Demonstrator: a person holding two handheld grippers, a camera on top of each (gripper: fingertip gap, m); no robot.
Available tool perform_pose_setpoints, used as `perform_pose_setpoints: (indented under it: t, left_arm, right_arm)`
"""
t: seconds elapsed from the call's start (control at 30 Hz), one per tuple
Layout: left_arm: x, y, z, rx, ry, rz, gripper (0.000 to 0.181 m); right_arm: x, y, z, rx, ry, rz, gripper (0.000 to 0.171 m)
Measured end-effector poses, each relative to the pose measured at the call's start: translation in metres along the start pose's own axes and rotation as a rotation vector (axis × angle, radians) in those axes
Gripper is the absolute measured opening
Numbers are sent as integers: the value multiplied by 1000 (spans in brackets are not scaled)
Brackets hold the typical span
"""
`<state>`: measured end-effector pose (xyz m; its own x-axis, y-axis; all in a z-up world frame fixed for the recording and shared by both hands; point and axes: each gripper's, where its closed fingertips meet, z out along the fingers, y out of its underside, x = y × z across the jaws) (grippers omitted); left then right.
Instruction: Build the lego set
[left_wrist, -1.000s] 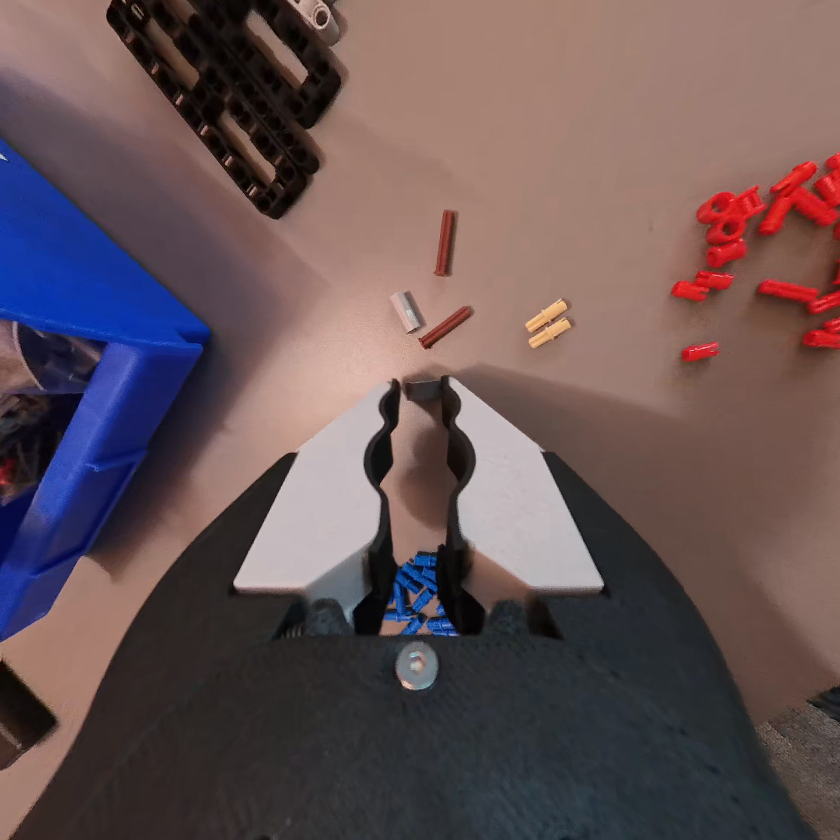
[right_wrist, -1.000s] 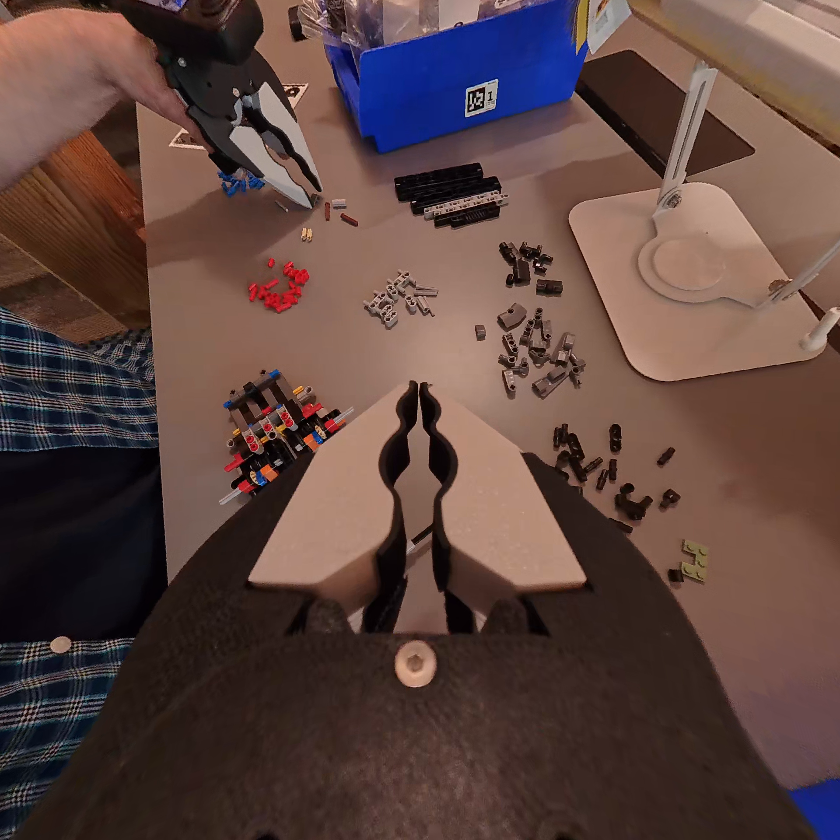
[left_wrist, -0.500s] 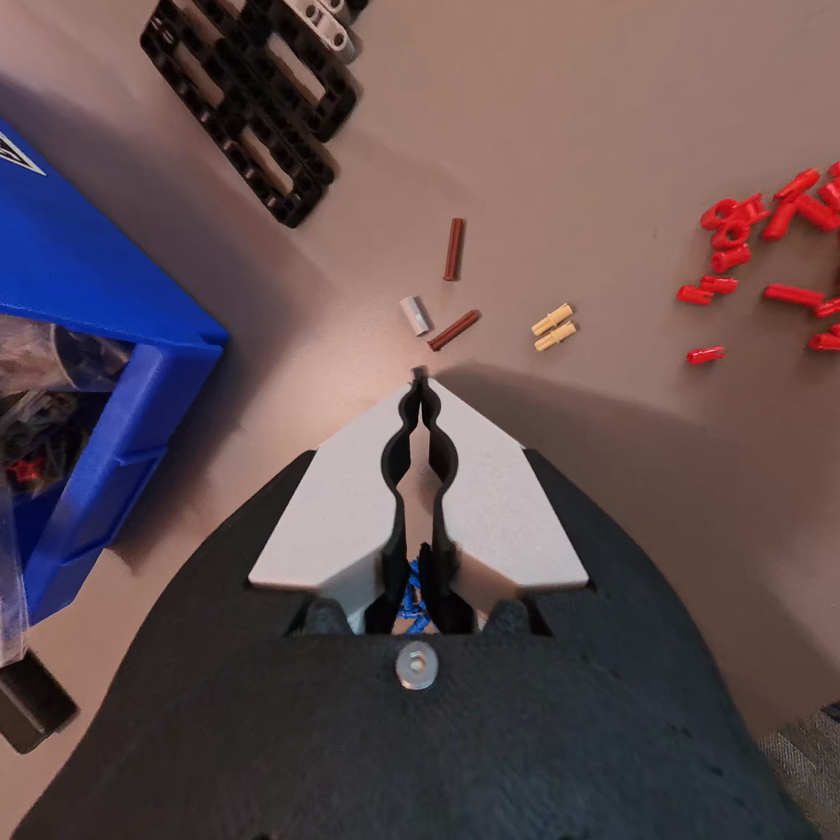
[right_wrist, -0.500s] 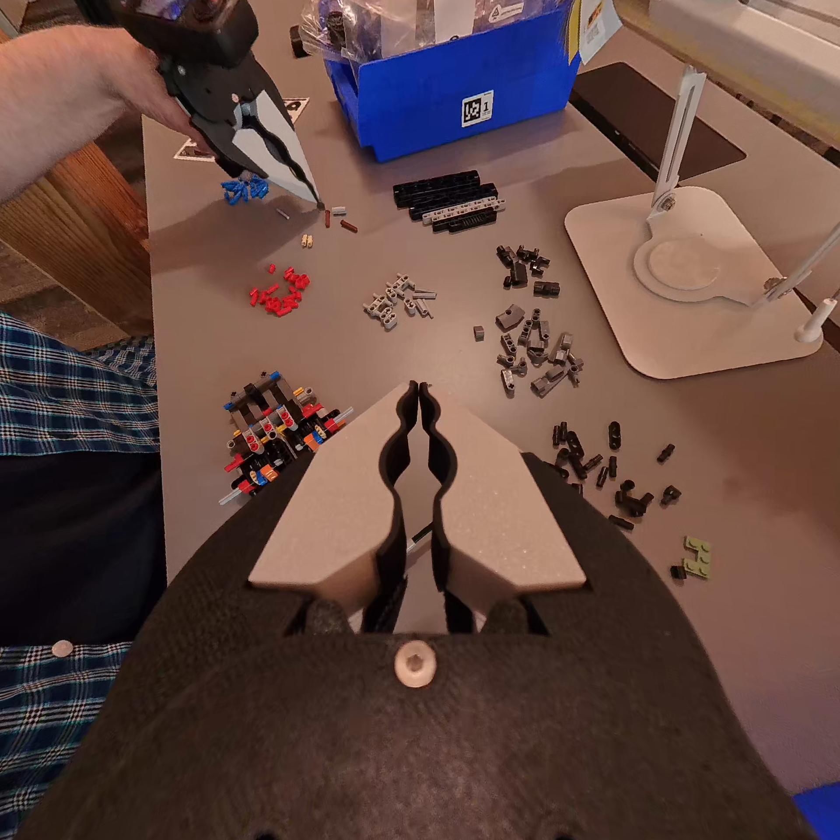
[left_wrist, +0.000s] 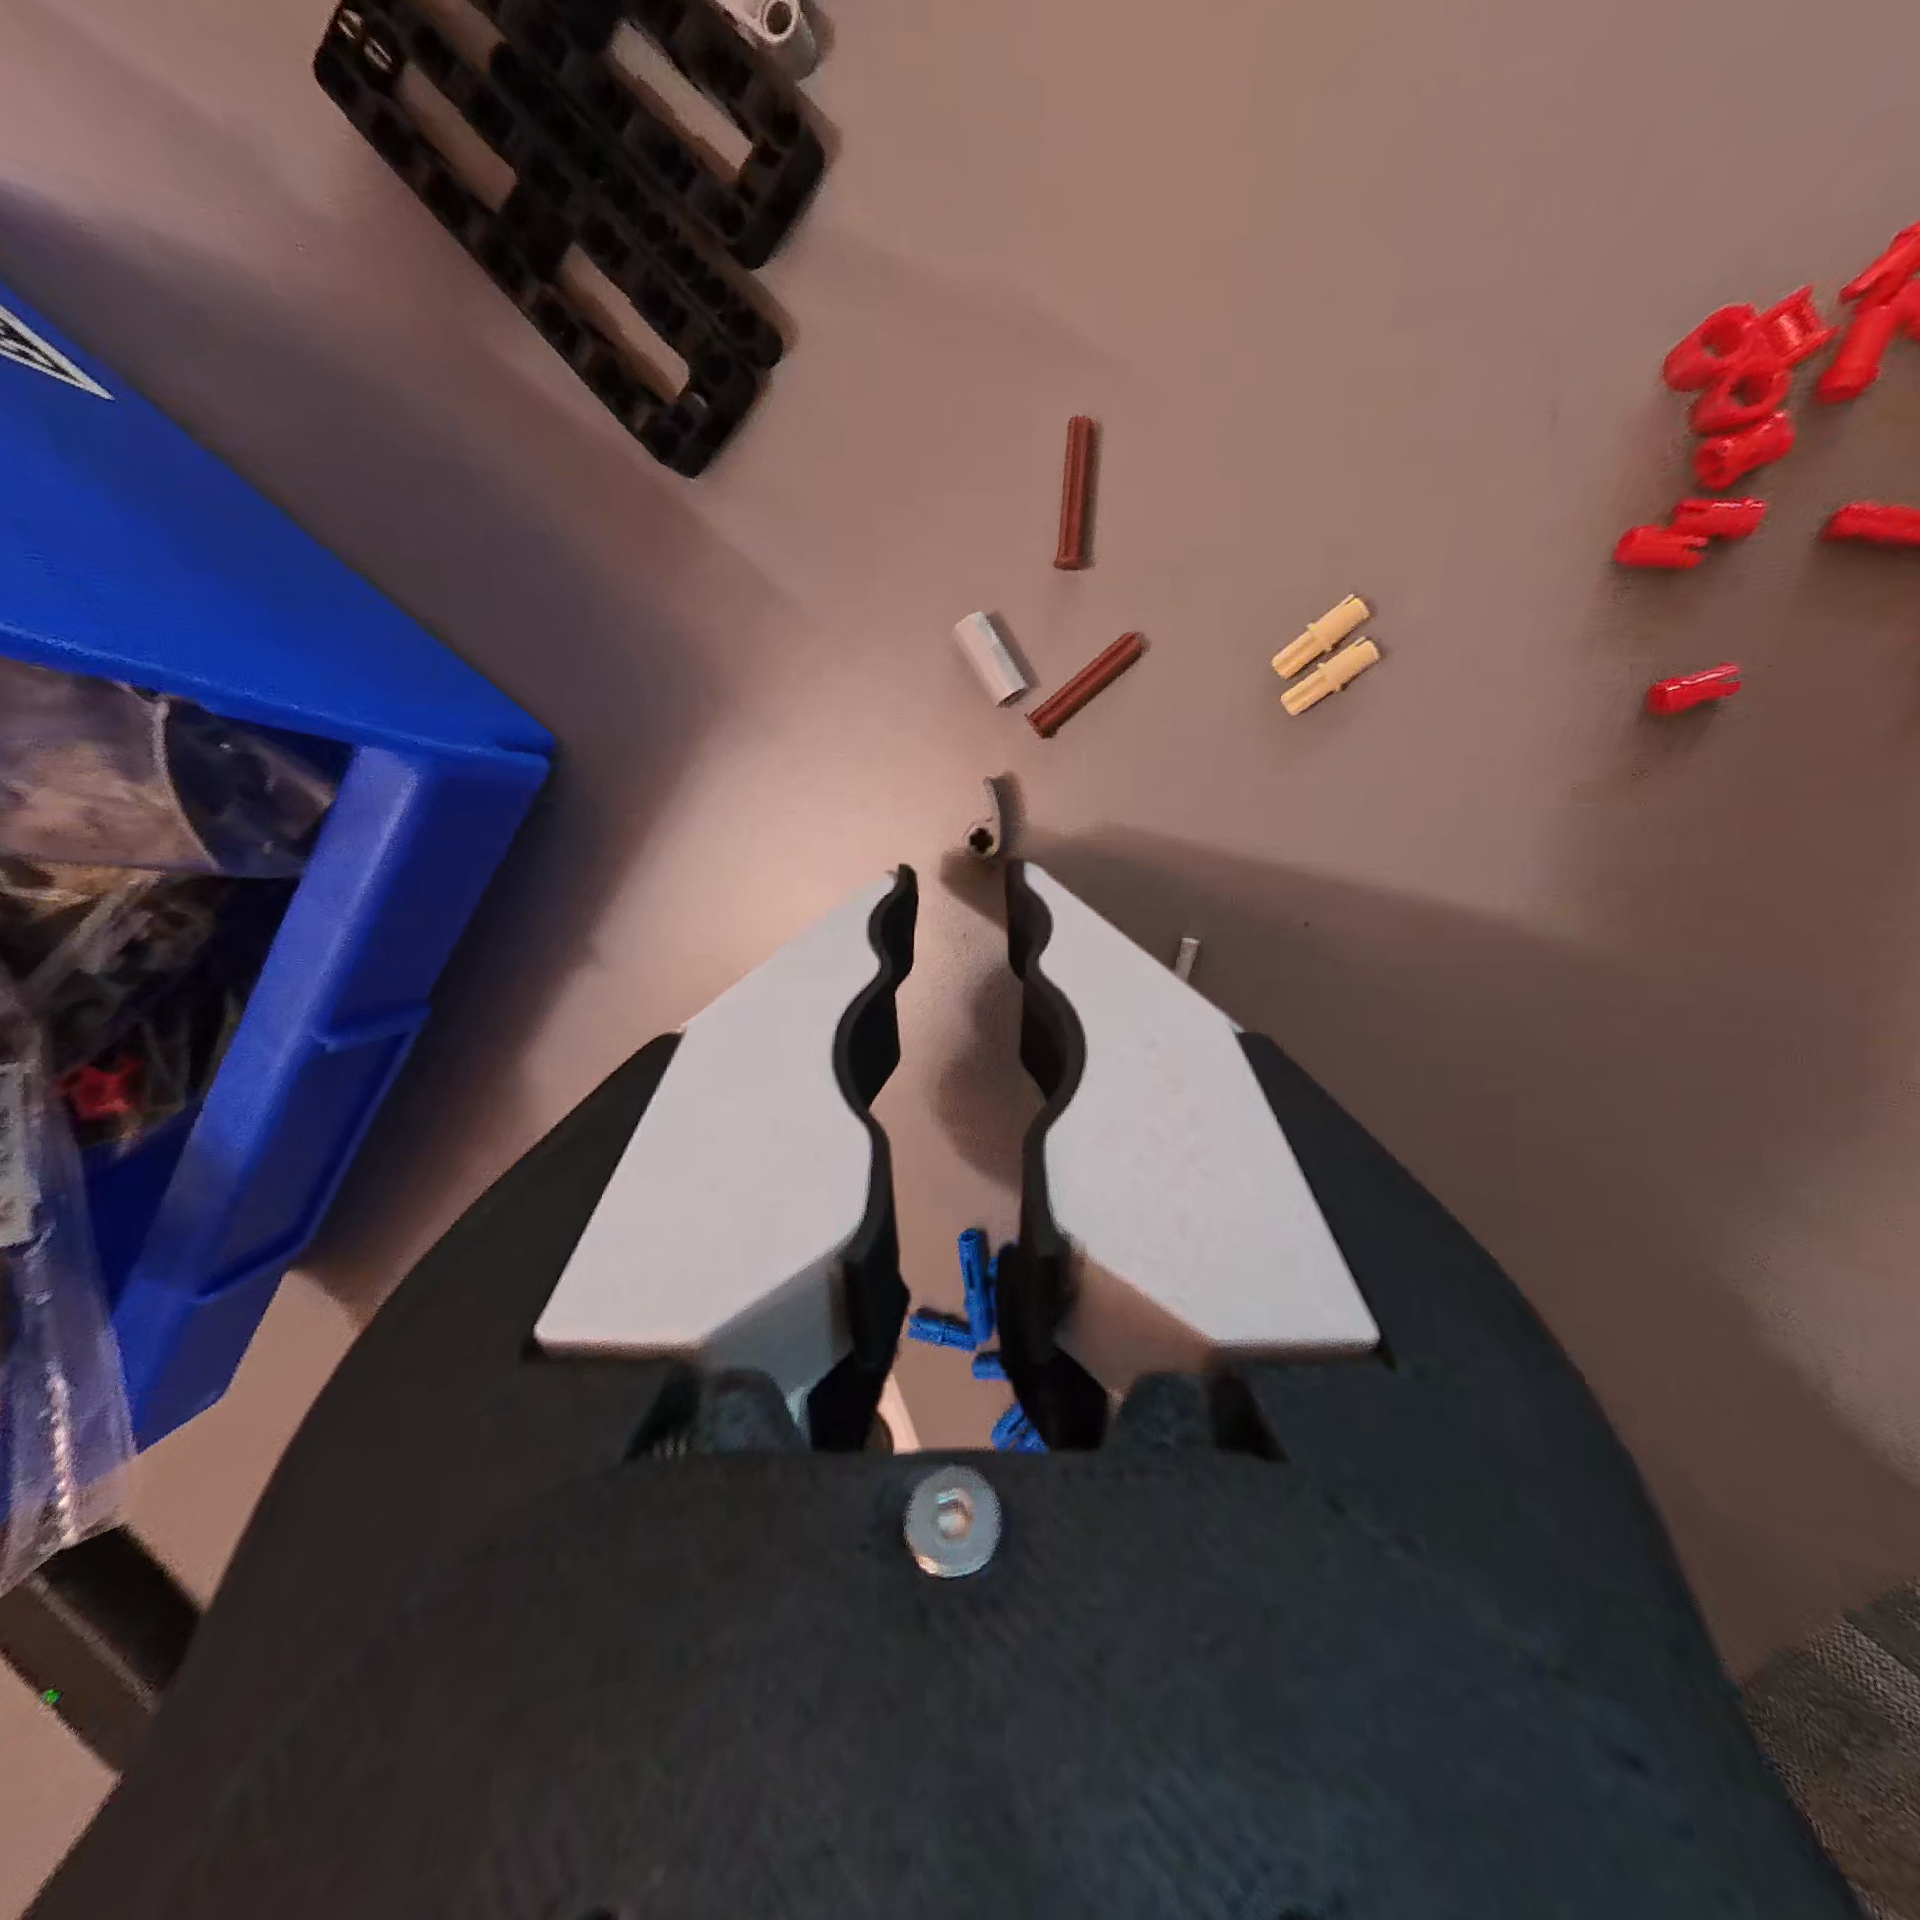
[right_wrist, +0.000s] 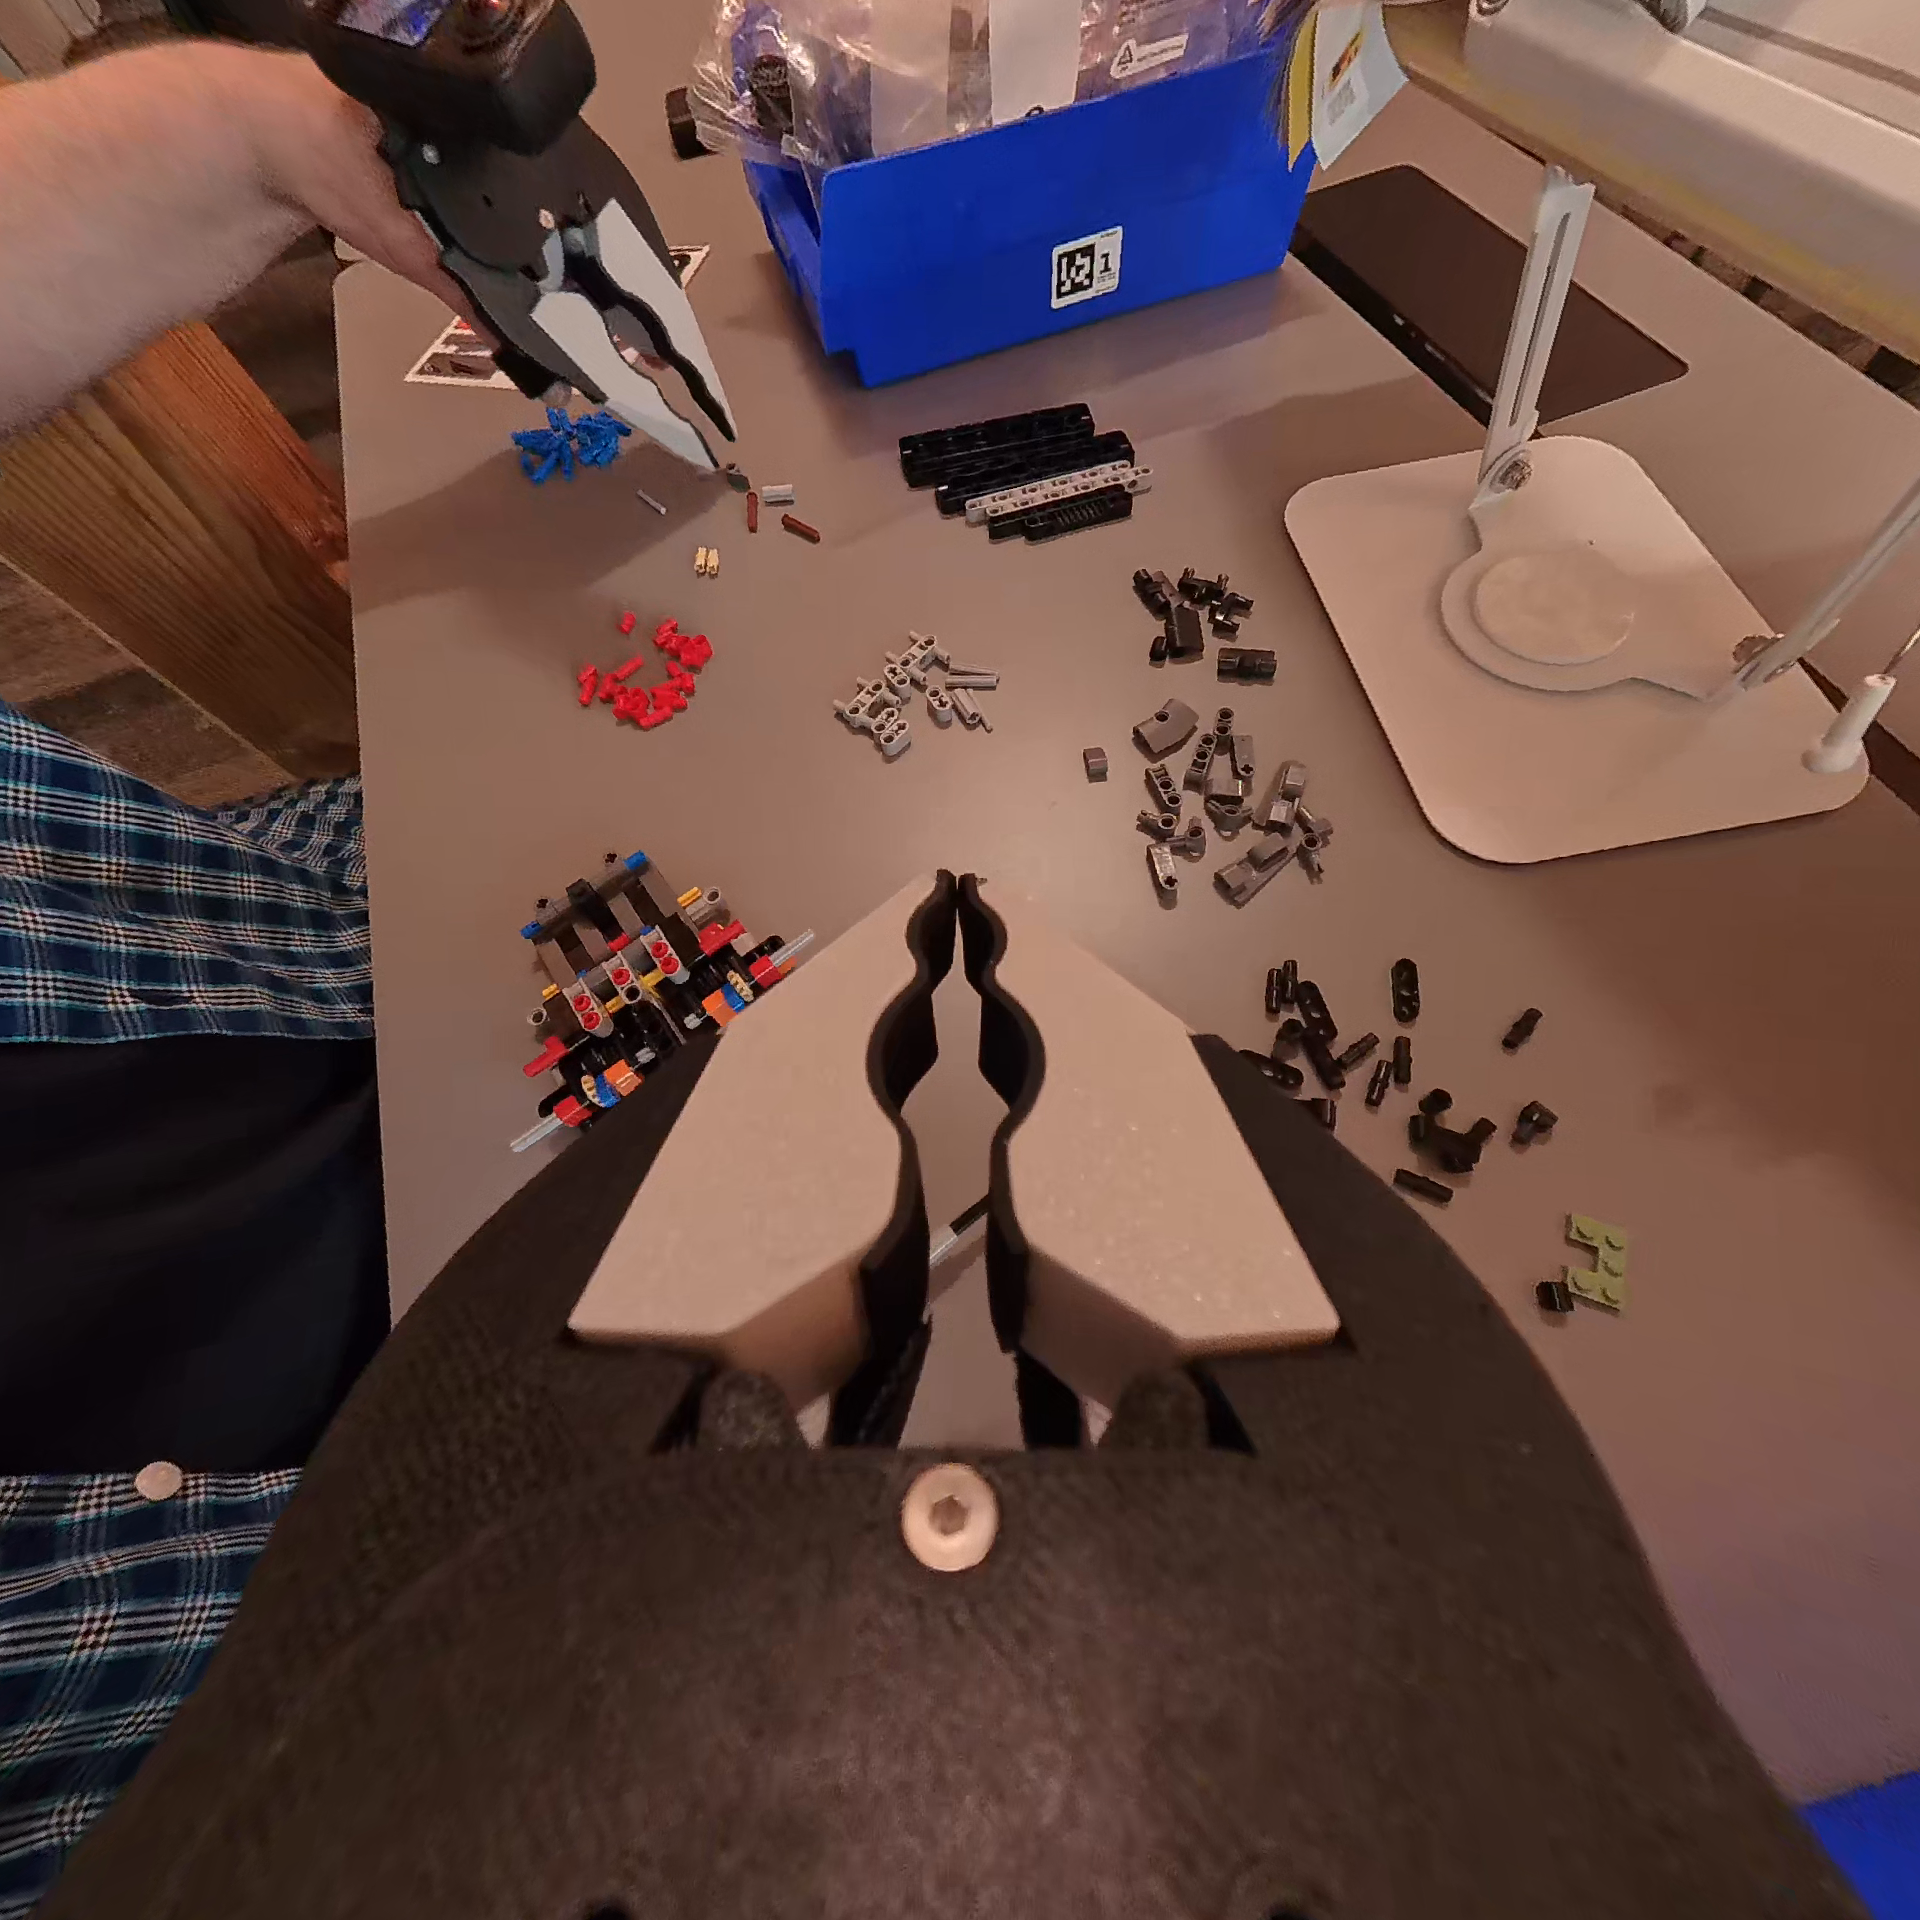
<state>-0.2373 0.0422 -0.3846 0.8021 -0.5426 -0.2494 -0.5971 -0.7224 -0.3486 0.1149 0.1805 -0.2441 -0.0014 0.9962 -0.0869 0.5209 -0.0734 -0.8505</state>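
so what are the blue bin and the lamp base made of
Blue bin: looks like moulded plastic, one even saturated colour, soft sheen, stepped rim. Lamp base: probably painted metal or plastic, a thin flat off-white plate with a matte, even surface; the pictures can't settle which.

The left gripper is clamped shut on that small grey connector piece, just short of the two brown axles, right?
Not quite. The left wrist view shows the left gripper open, with the small grey connector lying free on the table just beyond its tips. It is indeed just short of the two brown axles.
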Motion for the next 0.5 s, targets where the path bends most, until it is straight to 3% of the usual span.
perform_pose_setpoints:
  t: [0.37, 0.5]
  left_arm:
    - [3, -13, 6, 81, 23, -31, 5]
    - [3, -55, -15, 190, 37, -16, 5]
  right_arm:
    - [-1, 2, 2, 1, -4, 5, 0]
    - [0, 4, 0, 6, 2, 13, 0]
